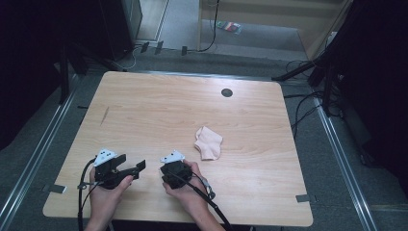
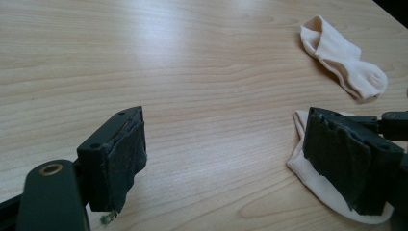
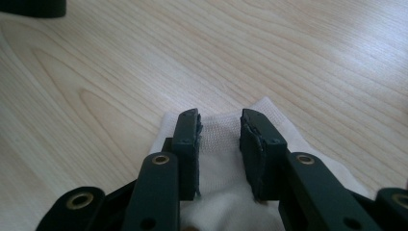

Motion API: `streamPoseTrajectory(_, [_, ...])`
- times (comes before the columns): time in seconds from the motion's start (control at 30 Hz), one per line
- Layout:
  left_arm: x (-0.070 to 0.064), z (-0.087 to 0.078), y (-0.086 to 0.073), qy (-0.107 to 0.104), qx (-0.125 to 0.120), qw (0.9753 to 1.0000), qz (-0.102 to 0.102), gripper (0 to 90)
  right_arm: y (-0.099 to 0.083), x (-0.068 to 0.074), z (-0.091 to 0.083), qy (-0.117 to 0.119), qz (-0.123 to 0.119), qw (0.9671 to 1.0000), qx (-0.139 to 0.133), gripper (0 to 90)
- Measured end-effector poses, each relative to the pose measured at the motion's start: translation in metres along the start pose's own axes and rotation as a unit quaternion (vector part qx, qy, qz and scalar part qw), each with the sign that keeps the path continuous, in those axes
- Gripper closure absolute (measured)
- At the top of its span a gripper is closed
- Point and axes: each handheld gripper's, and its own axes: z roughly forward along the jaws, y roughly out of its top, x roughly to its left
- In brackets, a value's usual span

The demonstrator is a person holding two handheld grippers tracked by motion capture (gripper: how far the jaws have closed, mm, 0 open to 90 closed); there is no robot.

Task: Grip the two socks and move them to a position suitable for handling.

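Pale wooden table (image 1: 159, 110) carries a folded sock (image 1: 209, 143) at two o'clock from the right gripper (image 3: 219, 126), whose jaws straddle a second sock (image 3: 269, 120) without clamping it. Left gripper (image 2: 226, 159) gapes wide. Closing shallow could pinch one layer only.

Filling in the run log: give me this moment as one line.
left tool: open, above table | right tool: part open over white sock | second sock: apart, farther out
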Motion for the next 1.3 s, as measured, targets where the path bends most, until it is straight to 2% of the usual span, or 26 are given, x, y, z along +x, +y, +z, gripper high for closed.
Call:
streamPoseTrajectory(0.07, [0.001,0.001,-0.001,0.0,0.003,1.0,-0.004,15.4,-0.001,0.0,0.001,-0.003,-0.01,0.9999,-0.003,71.8])
streamPoseTrajectory(0.13, [0.001,0.002,-0.001,0.0,0.004,1.0,-0.005,15.5,-0.002,0.001,0.001,-0.01,-0.026,0.9996,-0.004,82.1])
streamPoseTrajectory(0.2, [0.0,0.002,-0.001,-0.001,0.003,1.0,-0.004,16.0,-0.004,0.0,0.001,-0.015,-0.037,0.9992,-0.009,85.4])
streamPoseTrajectory(0.33, [-0.001,0.002,-0.001,-0.004,0.004,1.0,-0.002,16.0,-0.003,-0.005,-0.002,0.0,-0.024,0.9996,-0.017,86.0])
streamPoseTrajectory(0.4, [-0.002,0.003,-0.001,-0.006,0.005,1.0,-0.001,16.0,-0.002,-0.008,-0.012,0.003,-0.024,0.9991,-0.036,86.1])
streamPoseTrajectory(0.5, [-0.004,0.004,-0.002,-0.002,0.006,1.0,0.002,16.0,0.0,-0.012,-0.02,0.01,-0.018,0.9986,-0.048,86.0])
streamPoseTrajectory(0.53, [-0.006,0.004,-0.003,-0.006,0.01,0.9999,0.004,16.0,0.001,-0.015,-0.028,0.015,-0.011,0.998,-0.06,85.6])
streamPoseTrajectory(0.6, [-0.008,0.005,-0.003,-0.009,0.01,0.9999,0.006,16.0,0.0,-0.02,-0.035,0.024,0.0,0.9975,-0.066,85.0])
streamPoseTrajectory(0.87, [-0.015,0.008,-0.005,-0.021,0.015,0.9995,0.016,16.0,-0.005,-0.029,-0.043,0.047,-0.004,0.9955,-0.082,83.1])
streamPoseTrajectory(0.97, [-0.017,0.01,-0.006,-0.027,0.019,0.9993,0.018,16.0,-0.006,-0.029,-0.044,0.045,-0.006,0.9953,-0.085,87.1])
streamPoseTrajectory(1.0, [-0.019,0.011,-0.007,-0.028,0.024,0.999,0.023,16.0,-0.006,-0.029,-0.045,0.03,-0.008,0.9957,-0.087,90.0])
streamPoseTrajectory(1.1, [-0.02,0.012,-0.007,-0.029,0.024,0.999,0.025,16.0,-0.006,-0.03,-0.043,0.038,-0.006,0.9959,-0.082,90.0])
streamPoseTrajectory(1.2, [-0.014,0.008,-0.005,-0.021,0.017,0.9995,0.015,16.0,-0.004,-0.023,-0.037,0.058,-0.002,0.9955,-0.074,83.8])
streamPoseTrajectory(1.27, [-0.011,0.006,-0.003,-0.016,0.013,0.9998,0.007,16.1,-0.004,-0.021,-0.035,0.058,-0.003,0.9957,-0.072,82.0])
streamPoseTrajectory(1.3, [-0.008,0.005,-0.003,-0.015,0.011,0.9998,0.004,16.2,-0.003,-0.015,-0.027,0.052,-0.005,0.9967,-0.062,76.0])
